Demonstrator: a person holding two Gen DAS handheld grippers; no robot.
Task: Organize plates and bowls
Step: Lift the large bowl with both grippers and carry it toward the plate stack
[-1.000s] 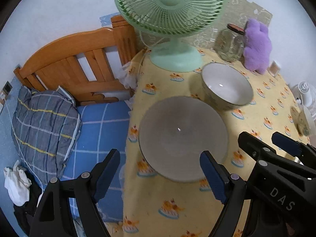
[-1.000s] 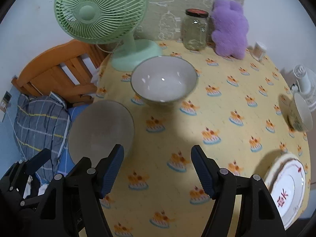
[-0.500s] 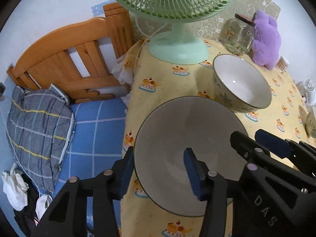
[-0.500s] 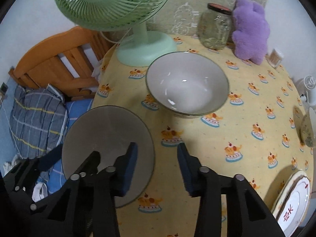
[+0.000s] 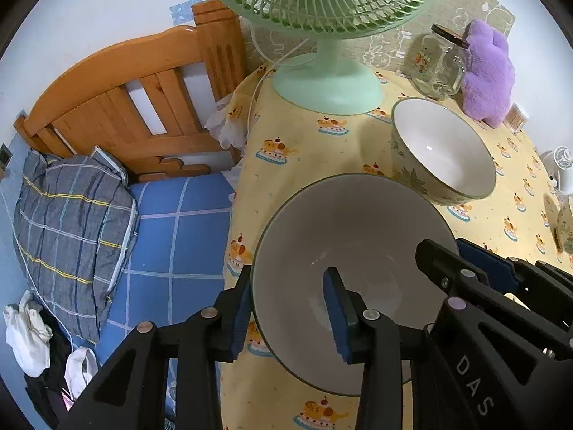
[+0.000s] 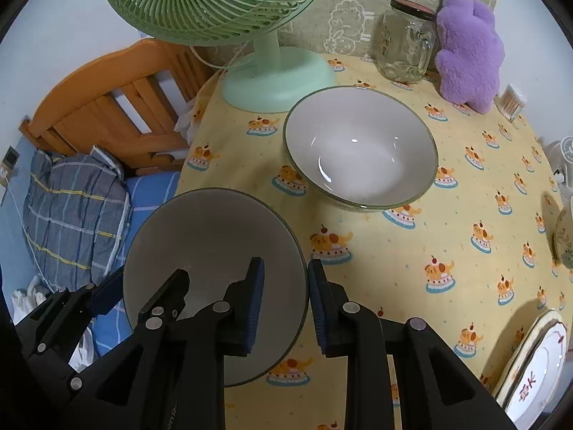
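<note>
A large grey bowl point(image 5: 354, 236) sits at the near left edge of the yellow tablecloth point(image 5: 304, 143). My left gripper point(image 5: 290, 308) straddles its left rim, one finger outside and one inside, closed on the wall. My right gripper point(image 6: 284, 301) straddles the same bowl's point(image 6: 211, 236) right rim, also closed on it. A second white bowl with a green rim point(image 6: 361, 150) stands just behind it; it also shows in the left wrist view point(image 5: 444, 150). Stacked plates point(image 6: 537, 362) lie at the near right.
A green fan point(image 6: 275, 75), a glass jar point(image 6: 404, 46) and a purple plush point(image 6: 469, 46) stand at the back of the table. A small patterned bowl point(image 6: 564, 236) is at the right edge. A wooden bed frame point(image 5: 136, 96) with blue bedding point(image 5: 172, 236) is left of the table.
Both grippers moved forward to the grey bowl and closed, the left on its left rim and the right on its right rim.
</note>
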